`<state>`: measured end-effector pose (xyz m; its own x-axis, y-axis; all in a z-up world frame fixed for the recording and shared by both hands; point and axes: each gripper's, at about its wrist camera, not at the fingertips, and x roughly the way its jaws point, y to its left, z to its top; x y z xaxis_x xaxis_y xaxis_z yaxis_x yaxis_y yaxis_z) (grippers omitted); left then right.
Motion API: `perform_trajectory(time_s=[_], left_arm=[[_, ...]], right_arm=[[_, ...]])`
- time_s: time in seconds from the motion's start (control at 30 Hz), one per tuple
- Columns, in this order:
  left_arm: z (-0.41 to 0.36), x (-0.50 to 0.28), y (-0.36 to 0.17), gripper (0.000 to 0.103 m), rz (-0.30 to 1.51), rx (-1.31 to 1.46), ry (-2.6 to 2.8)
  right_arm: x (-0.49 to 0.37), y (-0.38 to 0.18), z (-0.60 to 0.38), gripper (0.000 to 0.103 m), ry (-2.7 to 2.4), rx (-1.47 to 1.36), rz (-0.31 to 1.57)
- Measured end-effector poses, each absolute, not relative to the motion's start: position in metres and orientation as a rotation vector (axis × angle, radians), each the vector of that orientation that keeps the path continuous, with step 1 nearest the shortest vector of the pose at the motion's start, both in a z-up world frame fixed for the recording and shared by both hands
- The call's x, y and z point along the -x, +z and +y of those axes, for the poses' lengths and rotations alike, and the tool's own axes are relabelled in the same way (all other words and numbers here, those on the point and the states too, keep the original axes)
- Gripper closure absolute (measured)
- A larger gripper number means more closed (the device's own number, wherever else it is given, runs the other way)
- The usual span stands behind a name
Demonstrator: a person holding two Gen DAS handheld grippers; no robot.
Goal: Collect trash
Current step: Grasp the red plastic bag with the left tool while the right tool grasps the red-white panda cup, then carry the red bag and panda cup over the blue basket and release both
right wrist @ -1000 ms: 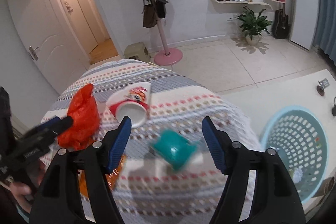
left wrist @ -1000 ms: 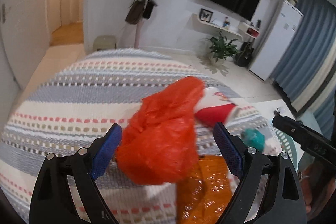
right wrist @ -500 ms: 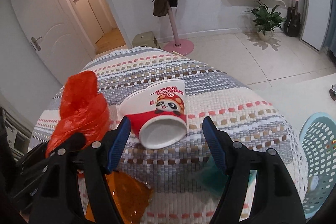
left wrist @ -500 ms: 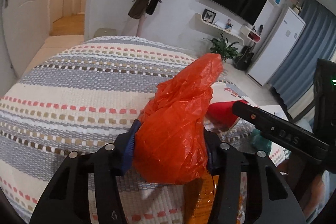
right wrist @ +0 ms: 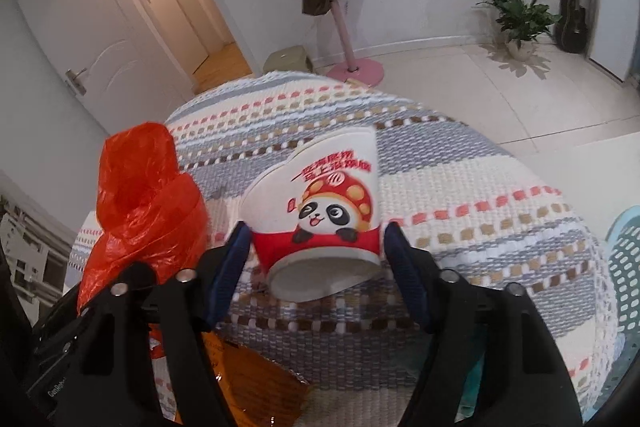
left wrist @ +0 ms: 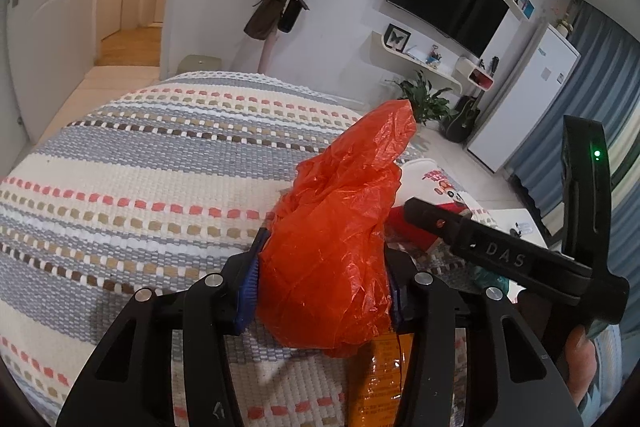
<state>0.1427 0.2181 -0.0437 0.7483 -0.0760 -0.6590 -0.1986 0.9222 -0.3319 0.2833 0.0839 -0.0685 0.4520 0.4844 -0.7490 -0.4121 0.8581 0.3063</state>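
Nearest the left wrist camera, the left gripper (left wrist: 322, 297) pinches the crumpled orange plastic bag (left wrist: 336, 247) between its blue pads, just above an orange snack wrapper (left wrist: 378, 383) lying on the striped woven tablecloth (left wrist: 132, 187). In the right wrist view, the right gripper (right wrist: 316, 267) has its fingers set against both sides of the tipped panda-print paper cup (right wrist: 320, 215), apparently gripping it. With both grasps seemingly made, the next move would be carrying each piece to the pale blue laundry-style basket (right wrist: 624, 267) beyond the table's far right edge.

Orange bag (right wrist: 144, 203) just beside cup (right wrist: 320, 203)
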Motion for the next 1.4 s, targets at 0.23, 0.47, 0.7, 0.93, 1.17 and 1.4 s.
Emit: perform_trajectory(time_s=[0.23, 0.47, 0.7, 0.93, 1.17, 1.4], left_arm=[[0.207, -0.14, -0.033, 0.058, 0.699, 0.384, 0.054], [0.193, -0.133, -0.003, 0.058, 0.629, 0.354, 0.024], [0.158, -0.129, 0.033, 0.058, 0.582, 0.31, -0.035], [0.097, -0.135, 0.058, 0.058, 0.55, 0.234, -0.114], [0.027, -0.151, 0.061, 0.058, 0.565, 0.178, -0.219], [-0.031, -0.166, 0.05, 0.058, 0.601, 0.105, -0.286]], right_arm=[[-0.267, -0.052, 0.083, 0.046, 0.553, -0.048, 0.879], [-0.247, -0.016, 0.055, 0.046, 0.535, -0.06, 0.798], [-0.23, 0.019, -0.008, 0.046, 0.457, -0.096, 0.706], [-0.215, 0.04, -0.094, 0.046, 0.359, -0.158, 0.643], [-0.206, 0.033, -0.167, 0.046, 0.271, -0.223, 0.638], [-0.194, 0.021, -0.221, 0.045, 0.2, -0.238, 0.627]])
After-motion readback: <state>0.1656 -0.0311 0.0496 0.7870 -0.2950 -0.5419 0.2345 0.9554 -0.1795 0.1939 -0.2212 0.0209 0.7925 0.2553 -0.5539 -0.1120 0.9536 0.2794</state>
